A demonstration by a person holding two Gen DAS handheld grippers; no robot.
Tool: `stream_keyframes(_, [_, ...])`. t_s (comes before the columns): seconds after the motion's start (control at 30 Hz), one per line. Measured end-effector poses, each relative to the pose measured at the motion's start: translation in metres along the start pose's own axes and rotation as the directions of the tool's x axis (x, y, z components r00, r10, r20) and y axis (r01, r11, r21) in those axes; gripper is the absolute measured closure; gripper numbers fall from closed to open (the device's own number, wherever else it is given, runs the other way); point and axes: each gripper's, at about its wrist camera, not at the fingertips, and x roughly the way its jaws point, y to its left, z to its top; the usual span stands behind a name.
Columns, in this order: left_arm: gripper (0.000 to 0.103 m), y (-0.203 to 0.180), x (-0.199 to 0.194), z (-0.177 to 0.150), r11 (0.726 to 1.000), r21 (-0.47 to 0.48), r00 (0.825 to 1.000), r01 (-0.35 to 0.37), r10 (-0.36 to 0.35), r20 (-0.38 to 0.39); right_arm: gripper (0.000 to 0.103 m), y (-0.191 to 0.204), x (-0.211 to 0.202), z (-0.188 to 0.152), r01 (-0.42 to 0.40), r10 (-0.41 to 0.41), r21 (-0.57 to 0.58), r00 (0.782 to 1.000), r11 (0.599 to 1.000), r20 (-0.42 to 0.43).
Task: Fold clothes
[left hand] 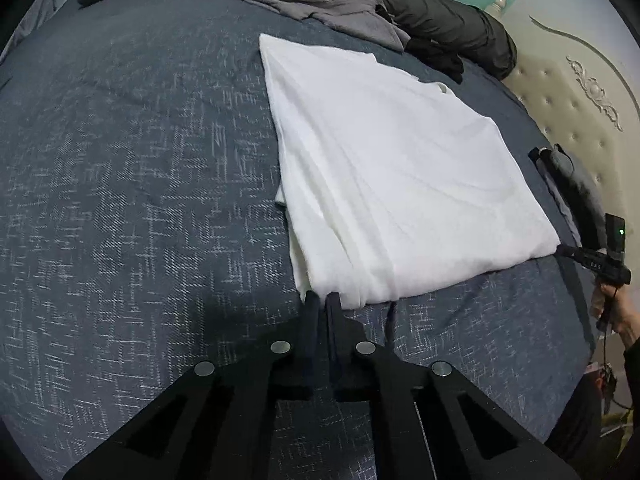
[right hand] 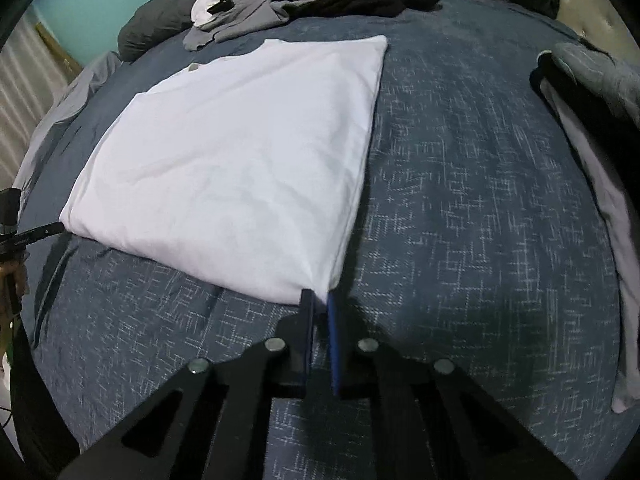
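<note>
Left wrist view: left gripper (left hand: 323, 300) pinches one near corner of the folded white cotton garment (left hand: 384, 168) on the blue patterned bed (left hand: 140, 200); right gripper (right hand: 318, 298) pinches the other near corner.

1. One white folded garment (left hand: 384, 168) on my bed (left hand: 120, 184).
2. One loose heap of unfolded clothes (right hand: 272, 4), number in it unclear.
3. One folded stack (right hand: 592, 120) at the bed's edge.
4. Two grippers, mine: left gripper (left hand: 322, 300), right gripper (right hand: 318, 298).
</note>
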Motion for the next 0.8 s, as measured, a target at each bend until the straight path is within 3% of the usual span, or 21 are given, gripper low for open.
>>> stream_keyframes(0.2, [0.101, 0.009, -0.016, -0.001, 0.999, 0.010, 0.999, -0.036, 0.036, 0.029, 0.100, -0.009, -0.022, 0.006, 0.029, -0.028, -0.021, 0.998, 0.999, 0.056])
stream_keyframes(0.57, [0.101, 0.033, -0.015, -0.021, 0.999, -0.040, 0.999, -0.029, 0.030, 0.016, 0.100, -0.018, -0.011, -0.007, 0.056, -0.057, 0.015, 0.997, 0.998, 0.054])
stream_keyframes(0.8, [0.100, 0.032, -0.014, -0.021, 1.000, -0.015, 1.000, -0.027, 0.027, 0.014, 0.100, -0.022, -0.004, -0.012, 0.031, -0.033, 0.042, 0.999, 0.999, 0.035])
